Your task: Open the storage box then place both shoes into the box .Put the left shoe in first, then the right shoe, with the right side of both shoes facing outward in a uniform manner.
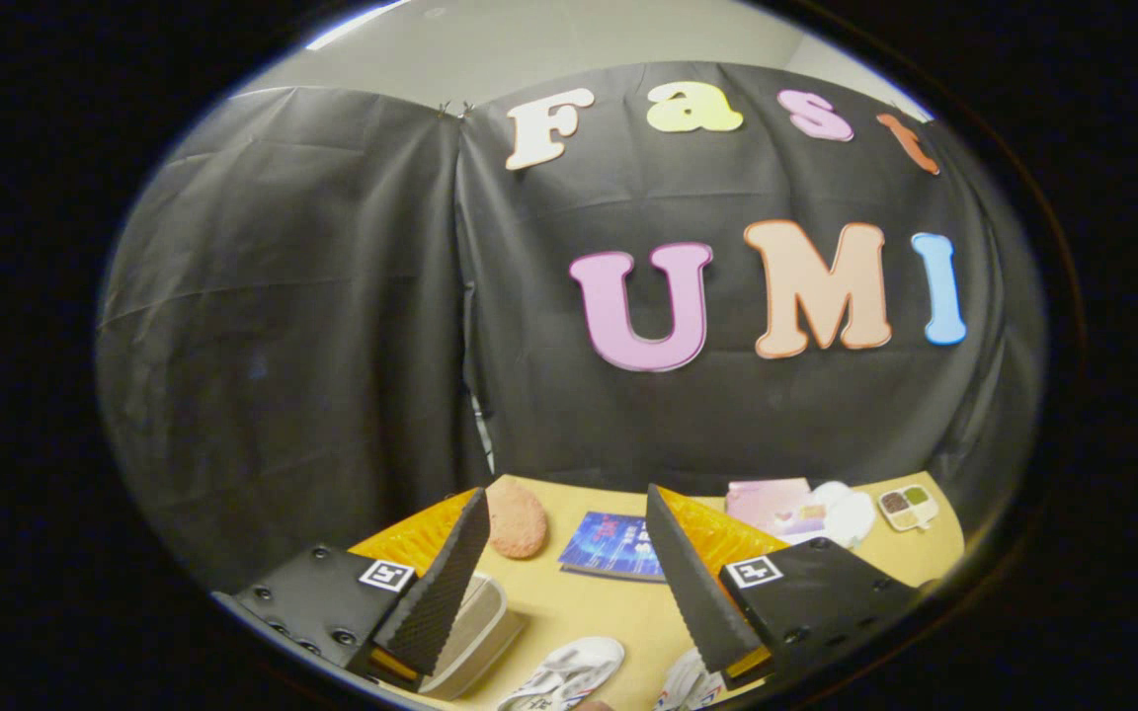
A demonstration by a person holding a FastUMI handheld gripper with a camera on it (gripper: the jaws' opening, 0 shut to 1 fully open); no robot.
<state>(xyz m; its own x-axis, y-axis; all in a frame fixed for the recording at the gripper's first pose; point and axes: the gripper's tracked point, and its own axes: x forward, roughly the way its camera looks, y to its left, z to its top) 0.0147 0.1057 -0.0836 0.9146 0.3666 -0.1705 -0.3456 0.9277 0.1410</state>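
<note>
White sneakers [569, 671] lie on the yellow tabletop [618, 612] below the wide-open, empty gripper [569, 583]; the beige storage box [475, 632] sits by its left finger. Descending carelessly could knock the box aside.

A staged recording booth: black cloth wall [332, 296] behind a tan table [609, 612] of household props.
</note>
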